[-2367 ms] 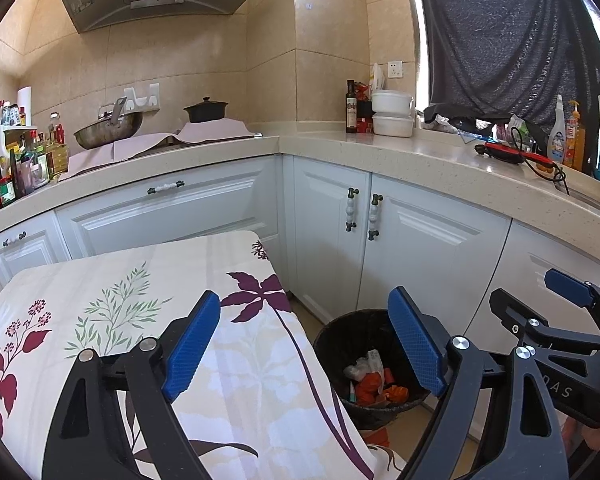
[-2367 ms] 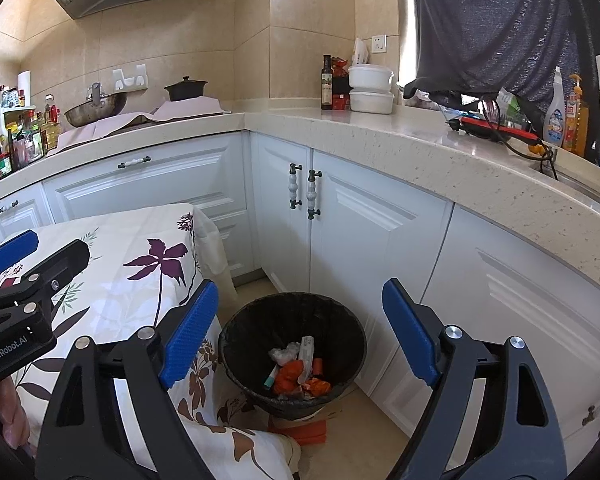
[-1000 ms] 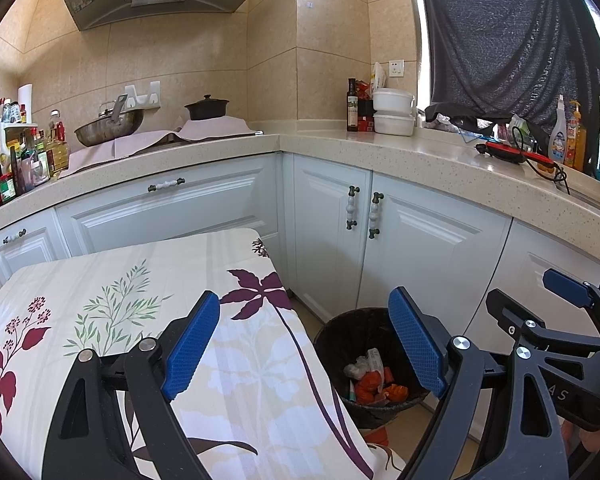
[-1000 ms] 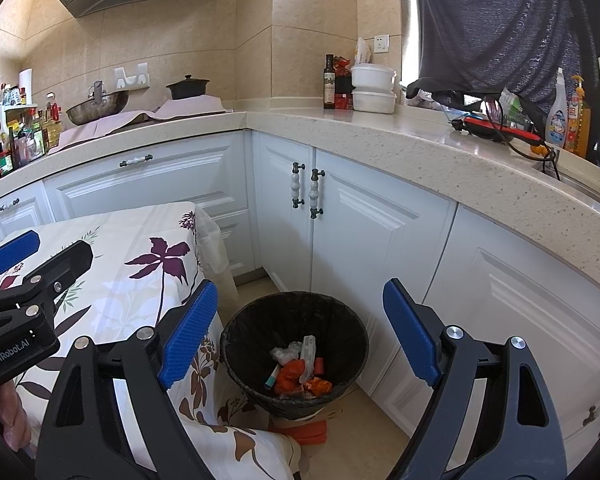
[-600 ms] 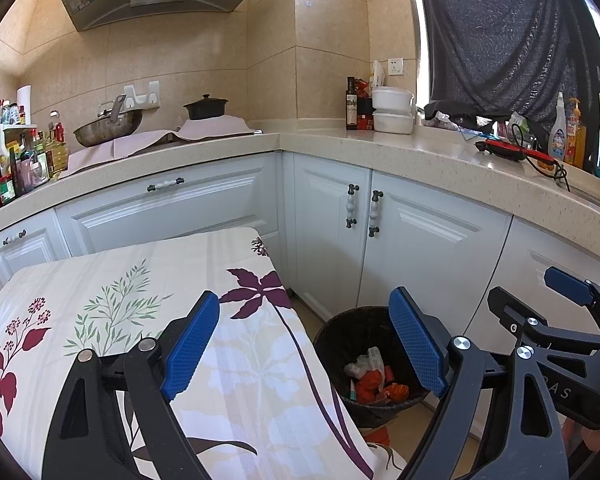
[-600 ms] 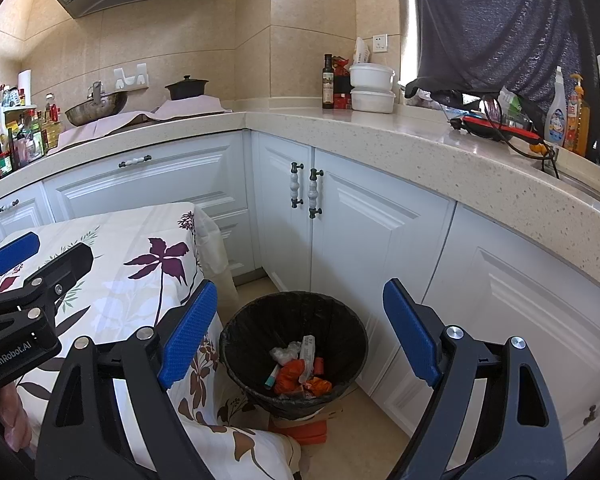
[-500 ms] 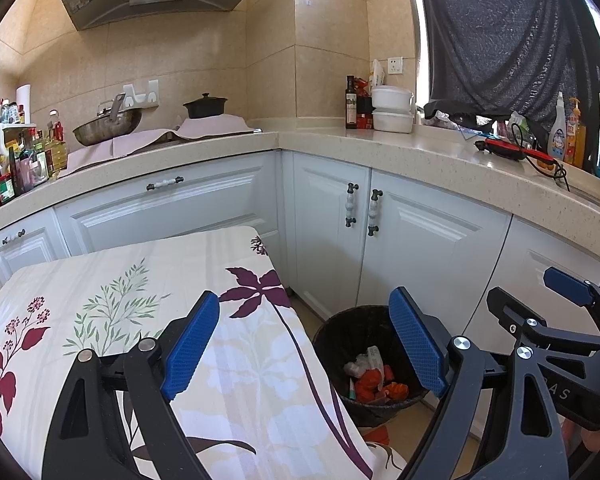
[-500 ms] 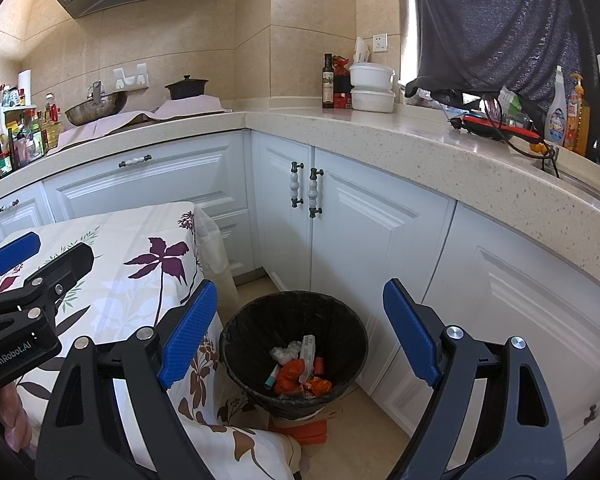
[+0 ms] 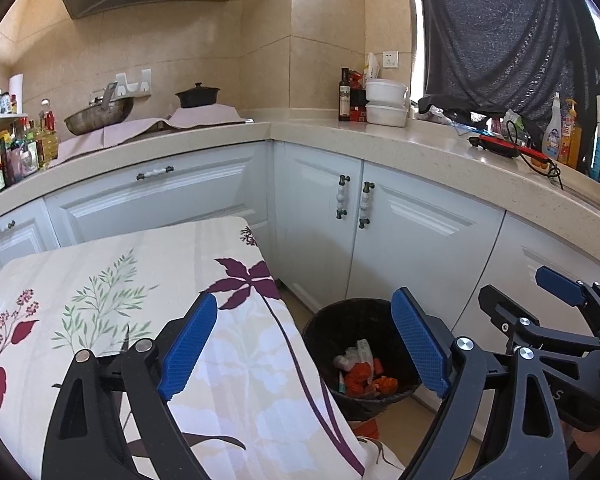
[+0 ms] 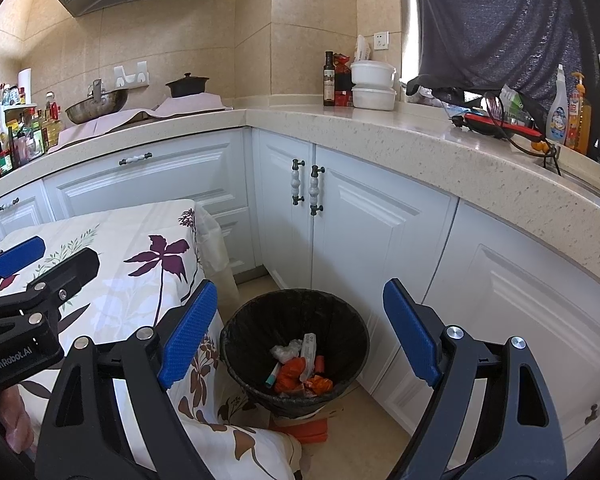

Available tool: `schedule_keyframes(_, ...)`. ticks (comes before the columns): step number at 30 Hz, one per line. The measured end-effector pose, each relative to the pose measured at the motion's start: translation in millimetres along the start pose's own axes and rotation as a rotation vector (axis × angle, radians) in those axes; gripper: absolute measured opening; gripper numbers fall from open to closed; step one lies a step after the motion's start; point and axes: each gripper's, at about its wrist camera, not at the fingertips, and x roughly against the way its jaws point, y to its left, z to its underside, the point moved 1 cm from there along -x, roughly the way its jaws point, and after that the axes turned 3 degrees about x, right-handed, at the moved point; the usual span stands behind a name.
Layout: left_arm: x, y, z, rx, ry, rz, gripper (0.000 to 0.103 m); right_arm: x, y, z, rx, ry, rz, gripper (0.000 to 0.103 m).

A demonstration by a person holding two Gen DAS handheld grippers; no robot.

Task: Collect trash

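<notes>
Left wrist view shows the left gripper (image 9: 304,344) with its two blue pads standing wide apart and nothing between them. Its jaws have just been opening a little more. Below and between the pads lies the table with a flowered cloth (image 9: 100,300), and its right edge runs down under the gap of the gripper. To the right of this edge, just before the right pad, a black trash bin (image 9: 352,316) stands on the floor against the white cabinet doors (image 9: 412,232). Inside the bin lies the trash (image 9: 360,372): some white crumpled pieces and orange pieces. The right gripper (image 9: 556,320) is seen at the far right of this view, beside the left one.

Right wrist view shows the right gripper (image 10: 296,328), its blue pads also far apart, and they hold nothing. The trash bin (image 10: 296,312) is almost in the middle between the two pads, further ahead and lower than them. The trash (image 10: 300,368) rests at the bottom of the bin. One orange piece (image 10: 304,428) lies on the floor, in front of the bin and partly under it. The left gripper (image 10: 28,276) is at the left side, above the flowered cloth (image 10: 140,280). Behind both grippers the beige countertop (image 10: 380,136) runs around the corner.
</notes>
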Motion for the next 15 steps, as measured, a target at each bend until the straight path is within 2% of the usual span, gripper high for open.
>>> schedule_keyframes(7, 0, -2, -2, -0.026, -0.011, -0.015, 0.087, 0, 1, 1, 0.000, -0.002, -0.002, 0.083)
schedule_keyframes(15, -4, 8, -5, -0.004, 0.012, -0.021, 0.087, -5, 10, -2, 0.006, 0.000, -0.015, 0.083)
